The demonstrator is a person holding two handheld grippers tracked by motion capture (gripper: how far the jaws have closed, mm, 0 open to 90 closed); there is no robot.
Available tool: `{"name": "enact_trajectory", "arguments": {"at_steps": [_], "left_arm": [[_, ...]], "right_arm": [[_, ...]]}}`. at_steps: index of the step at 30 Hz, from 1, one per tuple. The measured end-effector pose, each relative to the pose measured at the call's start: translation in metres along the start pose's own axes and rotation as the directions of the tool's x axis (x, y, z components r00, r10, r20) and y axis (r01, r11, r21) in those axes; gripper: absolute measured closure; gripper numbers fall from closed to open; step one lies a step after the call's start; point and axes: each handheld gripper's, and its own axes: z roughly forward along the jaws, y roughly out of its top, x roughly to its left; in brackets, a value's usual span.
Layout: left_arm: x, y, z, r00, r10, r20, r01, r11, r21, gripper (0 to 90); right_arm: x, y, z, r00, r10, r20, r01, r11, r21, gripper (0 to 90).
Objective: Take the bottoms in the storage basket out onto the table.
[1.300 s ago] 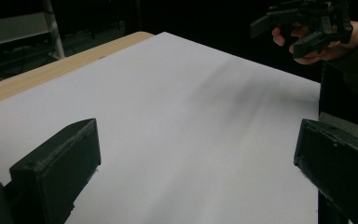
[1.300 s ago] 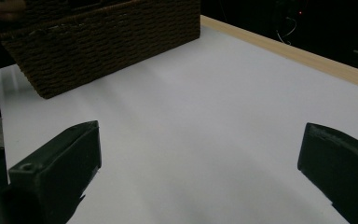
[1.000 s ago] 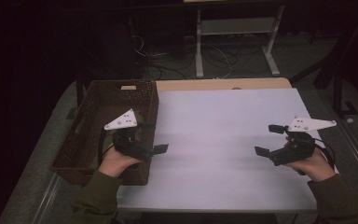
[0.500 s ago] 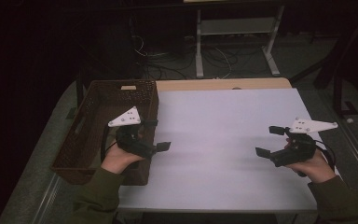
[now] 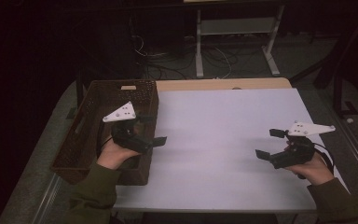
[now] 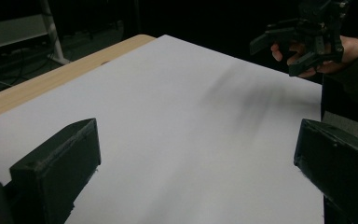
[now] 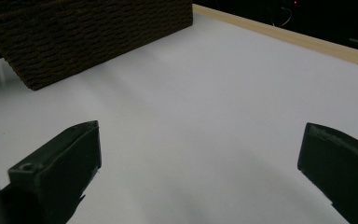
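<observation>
Left tool [image 5: 150,130]: jaws wide apart, empty, right beside the basket [image 5: 93,116].
Right tool [image 5: 272,144]: spread open, well apart from it.
High view: basket's hollow inside.
Right gripper view: its woven wall [image 7: 88,37], beyond the jaws, on the worktop [image 5: 223,140].

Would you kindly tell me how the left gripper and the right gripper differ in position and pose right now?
The left gripper hovers at the dark woven basket's inner edge; the right gripper hovers over the white table sheet near its right side. The left points right, the right points left. Both are open, empty and black.
</observation>
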Motion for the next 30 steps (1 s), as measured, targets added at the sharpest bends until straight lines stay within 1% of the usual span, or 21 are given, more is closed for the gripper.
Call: {"name": "enact_trajectory", "arguments": {"at_steps": [5,6,9,10,13,14,16,17,19,23,26,30], "left_arm": [[0.001,0.001,-0.003,1.0000,0.004,-0.009,-0.004,1.0000,0.006,0.0],[0.003,0.003,-0.005,0.9998,0.001,-0.017,-0.001,1.0000,0.000,0.0],[0.004,0.005,-0.006,0.9998,0.002,-0.021,-0.002,1.0000,-0.002,0.0],[0.006,0.007,-0.005,0.9997,0.005,-0.022,-0.005,1.0000,-0.006,0.0],[0.008,0.010,-0.003,0.9999,0.010,-0.009,-0.010,0.9999,-0.010,0.0],[0.009,0.010,-0.002,0.9999,0.009,-0.007,-0.009,0.9999,-0.009,0.0],[0.011,0.010,-0.001,0.9999,0.009,-0.006,-0.009,0.9999,-0.006,0.0],[0.012,0.011,-0.001,0.9999,0.008,-0.008,-0.008,0.9999,-0.008,0.0],[0.013,0.013,-0.002,0.9999,0.013,-0.010,-0.013,0.9999,-0.009,0.0],[0.014,0.016,-0.006,0.9995,0.025,-0.017,-0.025,0.9996,-0.015,0.0],[0.017,0.017,-0.011,0.9992,0.025,-0.030,-0.026,0.9993,-0.027,0.0],[0.019,0.017,-0.013,0.9989,0.029,-0.036,-0.030,0.9993,-0.024,0.0]], "right_arm": [[0.001,-0.002,0.000,1.0000,0.002,0.005,-0.002,1.000,-0.003,0.0],[0.001,-0.003,0.000,1.0000,0.003,0.005,-0.003,1.000,-0.005,0.0],[0.000,-0.005,-0.001,0.9999,0.007,0.010,-0.007,1.000,-0.010,0.0],[0.000,-0.008,-0.002,0.9998,0.015,0.015,-0.014,1.000,-0.012,0.0],[-0.001,-0.013,-0.003,0.9996,0.021,0.018,-0.021,1.000,-0.009,0.0],[-0.001,-0.014,-0.003,0.9995,0.025,0.018,-0.025,1.000,-0.003,0.0],[-0.002,-0.015,-0.003,0.9995,0.024,0.021,-0.024,1.000,-0.007,0.0],[-0.001,-0.017,-0.002,0.9993,0.031,0.021,-0.031,0.999,-0.013,0.0],[0.000,-0.018,-0.001,0.9995,0.020,0.024,-0.020,1.000,-0.007,0.0],[0.002,-0.020,0.000,0.9997,0.016,0.019,-0.016,1.000,-0.005,0.0],[0.004,-0.022,0.002,0.9998,0.021,0.008,-0.021,1.000,0.002,0.0],[0.006,-0.022,0.003,0.9998,0.019,0.002,-0.019,1.000,0.004,0.0]]}}
